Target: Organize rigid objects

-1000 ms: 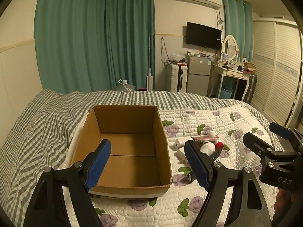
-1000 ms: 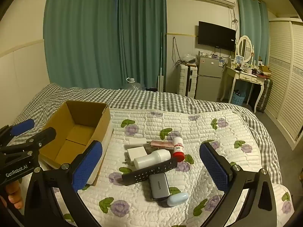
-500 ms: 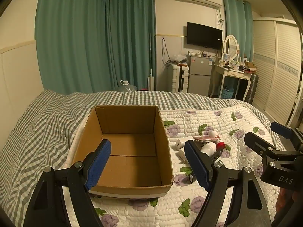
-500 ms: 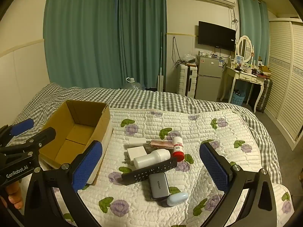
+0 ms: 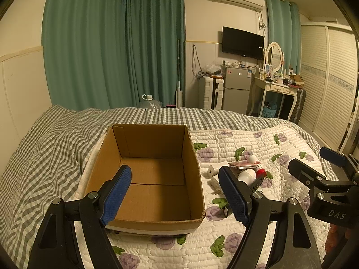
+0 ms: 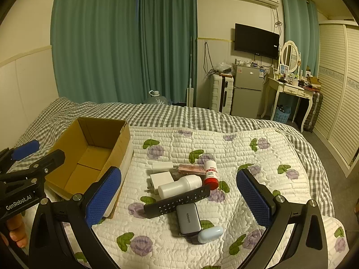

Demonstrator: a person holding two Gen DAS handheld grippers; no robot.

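Observation:
An empty open cardboard box [image 5: 154, 174] sits on the bed; it also shows in the right wrist view [image 6: 89, 157]. To its right lies a pile: a black remote [image 6: 177, 201], a white bottle [image 6: 179, 186], a red-capped bottle [image 6: 211, 172], white chargers [image 6: 161, 178], a grey power bank [image 6: 188, 218], a pale blue case [image 6: 211, 234] and a pink packet [image 6: 190, 169]. My left gripper [image 5: 175, 195] is open and empty above the box's near side. My right gripper [image 6: 179, 201] is open and empty above the pile.
The bed has a white flowered quilt [image 6: 235, 157] over a grey checked cover [image 5: 44, 148]. Beyond the bed stand green curtains [image 5: 112, 44], a small fridge [image 6: 246, 92], a suitcase [image 6: 221, 94] and a dressing table [image 6: 289, 89]. A wardrobe [image 6: 336, 89] is at the right.
Both grippers have stayed nearly still and open. The views shift only slightly.

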